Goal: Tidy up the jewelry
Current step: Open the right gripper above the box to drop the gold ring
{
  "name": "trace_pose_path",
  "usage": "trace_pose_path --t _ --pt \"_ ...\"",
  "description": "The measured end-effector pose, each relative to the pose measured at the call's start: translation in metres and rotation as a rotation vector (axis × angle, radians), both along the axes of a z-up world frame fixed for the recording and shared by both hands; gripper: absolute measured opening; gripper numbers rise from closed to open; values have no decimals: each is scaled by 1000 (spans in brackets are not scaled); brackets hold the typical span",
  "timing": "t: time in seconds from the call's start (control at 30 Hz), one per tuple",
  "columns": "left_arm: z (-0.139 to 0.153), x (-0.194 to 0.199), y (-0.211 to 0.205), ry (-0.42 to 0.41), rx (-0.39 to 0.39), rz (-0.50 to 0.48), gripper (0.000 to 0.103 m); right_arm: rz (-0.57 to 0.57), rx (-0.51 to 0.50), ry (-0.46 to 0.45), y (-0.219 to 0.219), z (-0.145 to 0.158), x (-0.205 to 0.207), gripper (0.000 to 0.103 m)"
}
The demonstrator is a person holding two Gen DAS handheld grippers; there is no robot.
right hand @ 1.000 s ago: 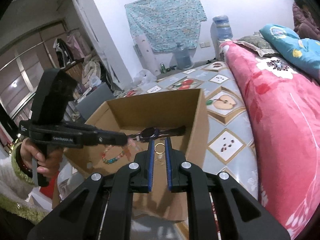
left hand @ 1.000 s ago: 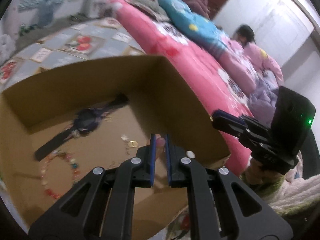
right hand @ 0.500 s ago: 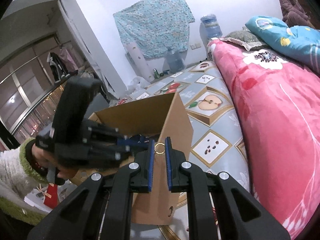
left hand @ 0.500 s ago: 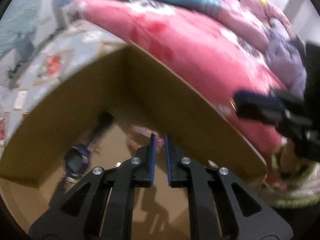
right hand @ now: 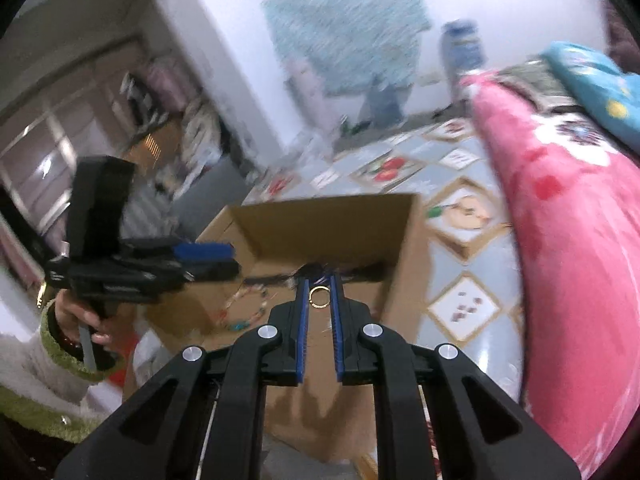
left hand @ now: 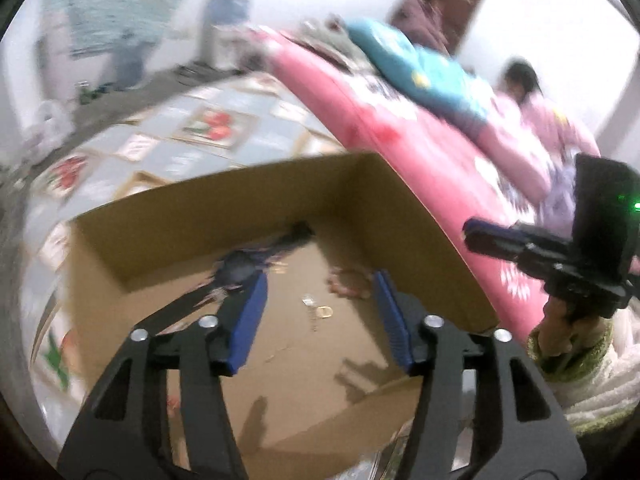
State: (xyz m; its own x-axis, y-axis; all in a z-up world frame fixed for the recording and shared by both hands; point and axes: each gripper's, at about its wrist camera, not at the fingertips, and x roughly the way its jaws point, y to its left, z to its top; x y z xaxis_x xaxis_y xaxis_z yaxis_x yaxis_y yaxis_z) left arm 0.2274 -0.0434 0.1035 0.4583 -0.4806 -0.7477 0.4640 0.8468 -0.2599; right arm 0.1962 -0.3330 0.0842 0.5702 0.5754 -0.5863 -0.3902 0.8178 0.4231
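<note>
ring point(right hand: 319, 295) pinched in right claw point(right hand: 319, 280); left claw point(left hand: 318, 280) opening empty above box point(left hand: 240, 196).

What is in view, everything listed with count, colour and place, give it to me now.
cardboard box: one, brown, on the floor beside the bed
watch: one, dark, in the box
gold ring: one, between the right pads
pink bracelet: one, on the box floor
bead bracelet: one, multicoloured, in the box
bed: one, pink cover
left hand-held gripper: black, blue pads, jaws opening, nothing between
right hand-held gripper: black, shut on the ring
</note>
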Motion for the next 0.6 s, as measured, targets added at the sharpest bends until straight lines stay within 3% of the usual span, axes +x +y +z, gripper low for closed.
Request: trace_pose_path --t 0.13,0.2,0.37,0.47,0.6 --pt "10 -33 51 -52 -79 142 64 187 -75 193 48 -15 34 11" --pt "12 -50 70 -79 -82 196 65 275 -169 300 76 -32 48 11" --pt "8 -84 108 -119 -75 269 68 391 -371 455 122 -65 66 11" --pt "4 -96 119 -138 -61 300 69 401 -456 504 139 -75 77 11" --pt "-4 -108 139 -137 -87 340 70 374 -493 482 158 -68 97 11"
